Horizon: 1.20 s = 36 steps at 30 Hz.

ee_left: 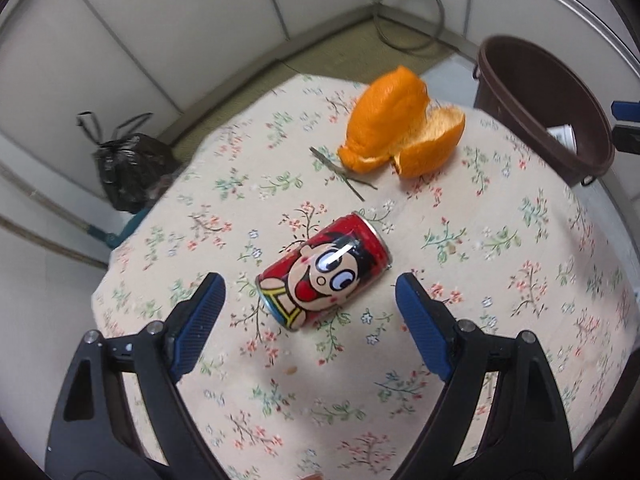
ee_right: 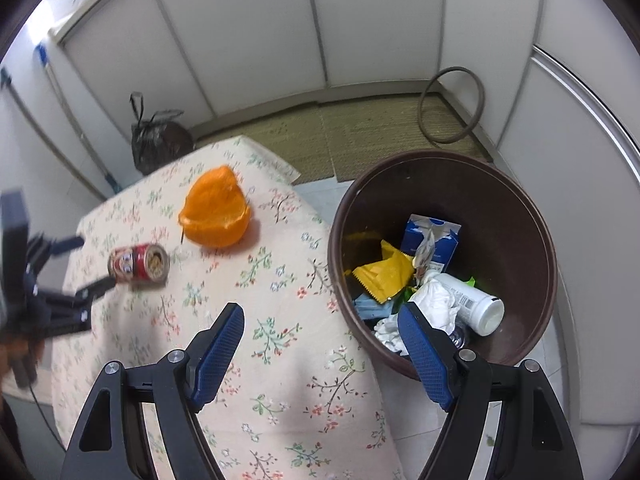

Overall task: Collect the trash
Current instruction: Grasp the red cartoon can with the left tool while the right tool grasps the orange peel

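While both grippers hang over it, bench (ee_left: 460, 320): covered by a cream cloth with small flowers, under both grippers.
Bin (ee_right: 516, 216): dark brown, round, on the floor beside the bench, ahead and right of the right gripper; the right wrist view alone shows its contents: a blue carton, yellow wrapper, white bottle, crumpled tissue.
Left gripper (ee_left: 310, 292): jaws wide apart, nothing between the pads; seen blurred at the left edge of the right wrist view, just beside the can.
Right gripper (ee_right: 320, 324): jaws wide, empty, straddling the bench edge and the bin rim.
Orange peel (ee_left: 400, 132): bright orange, split open with pale pith showing, beyond the can, well ahead of the left gripper.
Can (ee_left: 324, 272): red, cartoon face with big eyes, lying on its side just ahead of the left gripper, between its fingertips' lines; the right wrist view shows its round end.
Twig (ee_left: 344, 174): thin, dark, beside the peel; clear only in the left wrist view.
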Each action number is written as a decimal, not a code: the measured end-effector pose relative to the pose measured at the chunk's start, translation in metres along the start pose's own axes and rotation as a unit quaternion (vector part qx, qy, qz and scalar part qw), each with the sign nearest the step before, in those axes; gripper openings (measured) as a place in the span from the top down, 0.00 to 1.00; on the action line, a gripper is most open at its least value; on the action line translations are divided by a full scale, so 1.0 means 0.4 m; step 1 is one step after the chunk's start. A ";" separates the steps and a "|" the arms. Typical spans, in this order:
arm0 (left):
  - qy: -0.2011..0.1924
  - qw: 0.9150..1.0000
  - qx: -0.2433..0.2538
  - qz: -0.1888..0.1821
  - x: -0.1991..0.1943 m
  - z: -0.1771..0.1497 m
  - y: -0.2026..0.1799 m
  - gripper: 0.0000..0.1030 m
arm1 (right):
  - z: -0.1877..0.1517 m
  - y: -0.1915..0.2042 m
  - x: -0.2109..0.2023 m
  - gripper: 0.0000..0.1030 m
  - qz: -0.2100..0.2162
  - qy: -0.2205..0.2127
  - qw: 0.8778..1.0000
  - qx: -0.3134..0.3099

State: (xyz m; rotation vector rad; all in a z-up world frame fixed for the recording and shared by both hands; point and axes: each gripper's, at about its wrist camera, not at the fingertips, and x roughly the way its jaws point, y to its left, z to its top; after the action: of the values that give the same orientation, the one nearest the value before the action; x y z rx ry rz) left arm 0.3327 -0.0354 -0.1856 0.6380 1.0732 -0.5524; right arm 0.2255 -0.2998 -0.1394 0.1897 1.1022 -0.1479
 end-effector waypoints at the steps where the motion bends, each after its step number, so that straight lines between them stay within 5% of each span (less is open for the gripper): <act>1: 0.004 1.000 0.004 -0.008 0.007 0.002 0.001 0.16 | -0.003 0.007 0.001 0.22 -0.002 0.001 1.000 -0.010; 7: 0.023 0.997 0.049 -0.057 0.061 0.013 -0.010 0.16 | -0.018 0.031 0.013 0.22 -0.005 0.010 0.999 -0.038; 13: 0.043 0.995 0.061 -0.064 0.105 0.009 -0.037 0.17 | -0.018 0.027 0.022 0.22 -0.014 0.010 0.999 -0.035; 16: 0.061 0.994 0.065 -0.061 0.111 -0.008 -0.058 0.28 | -0.016 0.021 0.026 0.22 -0.013 0.012 0.999 -0.032; 18: 0.083 0.993 0.052 -0.072 0.112 -0.019 -0.072 0.46 | -0.016 0.020 0.029 0.22 -0.014 0.013 0.999 -0.032; 23: 0.112 0.991 0.025 -0.070 0.106 -0.023 -0.102 0.46 | -0.019 0.024 0.028 0.22 -0.010 0.013 0.999 -0.028; 28: 0.085 0.993 -0.026 -0.079 0.076 0.020 -0.095 0.38 | -0.020 0.036 0.024 0.22 -0.003 0.012 1.000 -0.028; 36: 0.063 0.984 -0.142 -0.087 0.068 -0.011 -0.093 0.45 | -0.018 0.050 0.029 0.22 -0.005 0.016 1.000 -0.025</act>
State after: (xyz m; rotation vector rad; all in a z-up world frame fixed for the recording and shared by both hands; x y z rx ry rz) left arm 0.3144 -0.0610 -0.2198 0.3343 1.3072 -0.5023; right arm 0.2287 -0.2792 -0.1512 0.1418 1.1379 -0.1270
